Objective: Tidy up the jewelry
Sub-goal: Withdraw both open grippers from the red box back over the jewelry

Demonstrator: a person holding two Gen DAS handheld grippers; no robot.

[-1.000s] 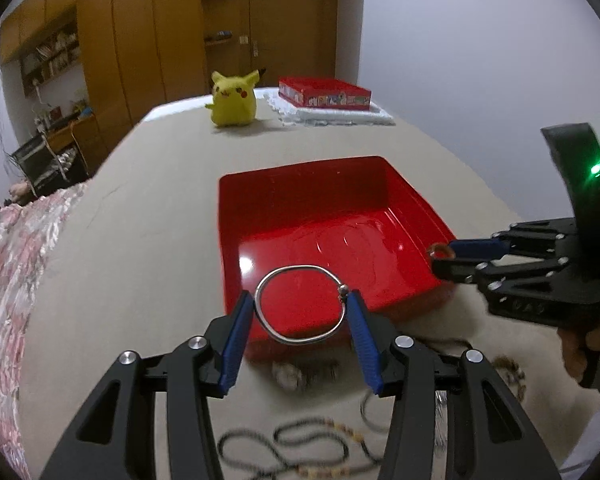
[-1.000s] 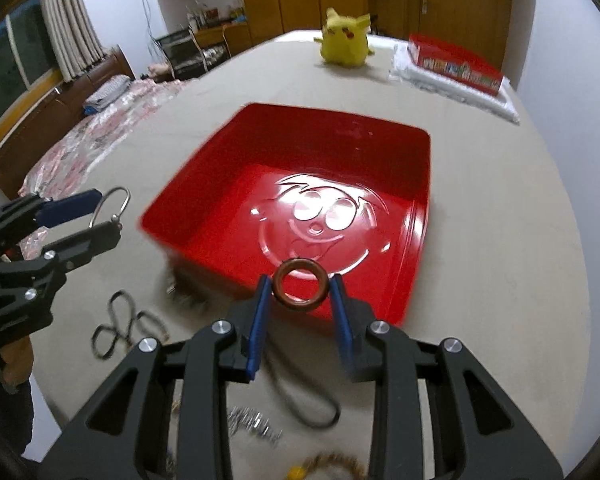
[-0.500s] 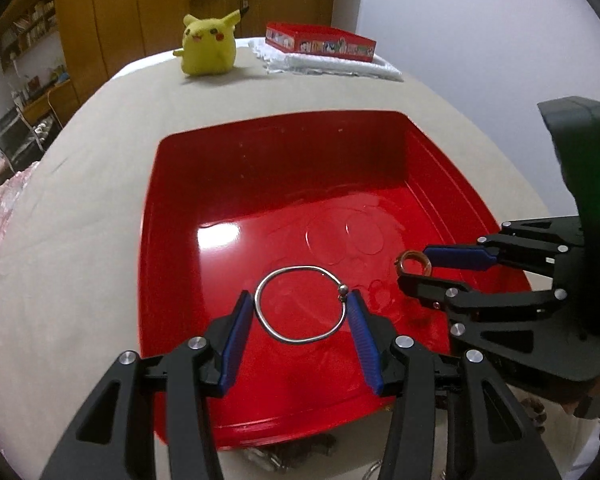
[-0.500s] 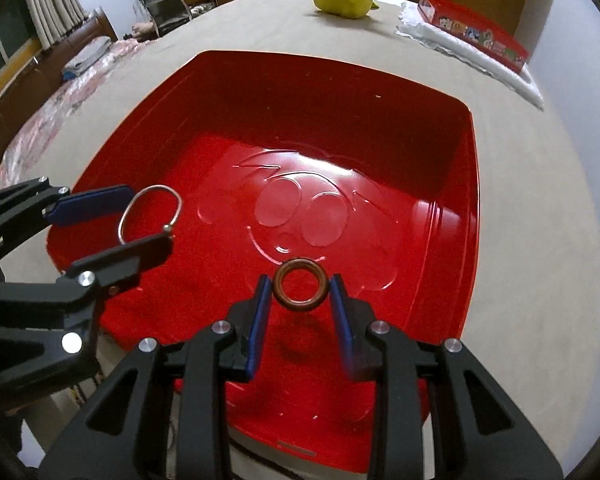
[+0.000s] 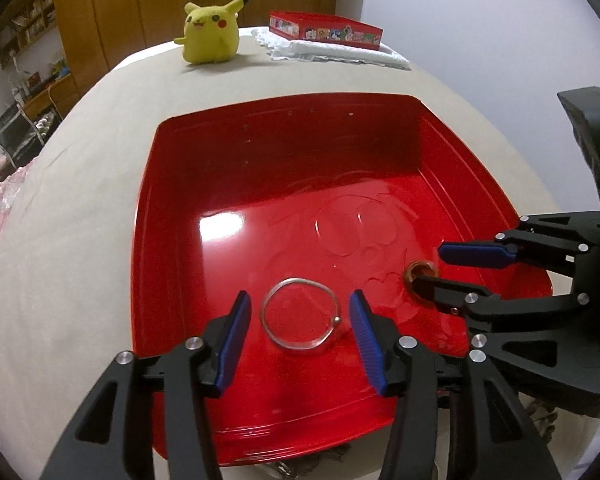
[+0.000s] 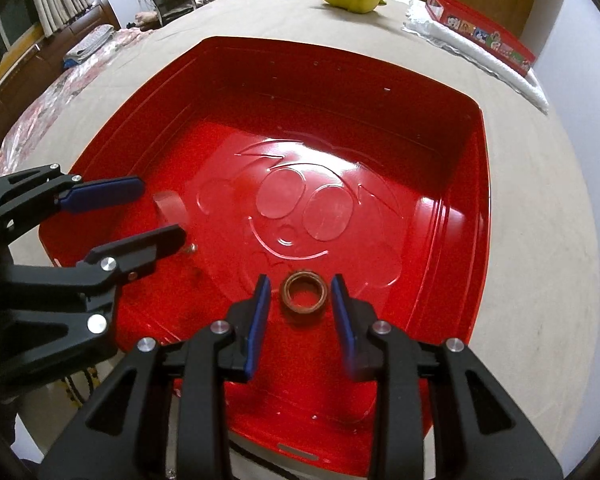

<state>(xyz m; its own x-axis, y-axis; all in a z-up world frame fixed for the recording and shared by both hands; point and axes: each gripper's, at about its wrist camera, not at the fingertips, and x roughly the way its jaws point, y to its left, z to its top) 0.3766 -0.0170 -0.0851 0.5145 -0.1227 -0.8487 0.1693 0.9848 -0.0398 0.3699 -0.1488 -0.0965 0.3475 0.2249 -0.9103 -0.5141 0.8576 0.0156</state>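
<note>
A red tray (image 5: pixel 164 200) (image 6: pixel 340 80) fills both views. My left gripper (image 5: pixel 299 308) (image 6: pixel 160 212) hangs over its near left part, and its jaws are opening. A thin silver bangle (image 5: pixel 300 281) (image 6: pixel 168 204), blurred, sits between the blue pads with a gap on each side. My right gripper (image 6: pixel 301 286) (image 5: pixel 430 266) hangs over the tray's near right part, and its jaws are opening too. A small copper ring (image 6: pixel 304 280) (image 5: pixel 420 269) lies between its pads, clear of both. I cannot tell whether either piece rests on the tray floor.
A yellow plush toy (image 5: pixel 210 32) and a red box (image 5: pixel 324 32) on a white cloth stand at the table's far end. Loose necklaces (image 5: pixel 540 412) and a black cord (image 6: pixel 76 392) lie by the tray's near edge. A floral bedcover (image 6: pixel 40 120) is to the left.
Both grippers moved forward and down from the table's edge to over the tray. Their jaws then widened, and the bangle and the ring came free of the pads.
</note>
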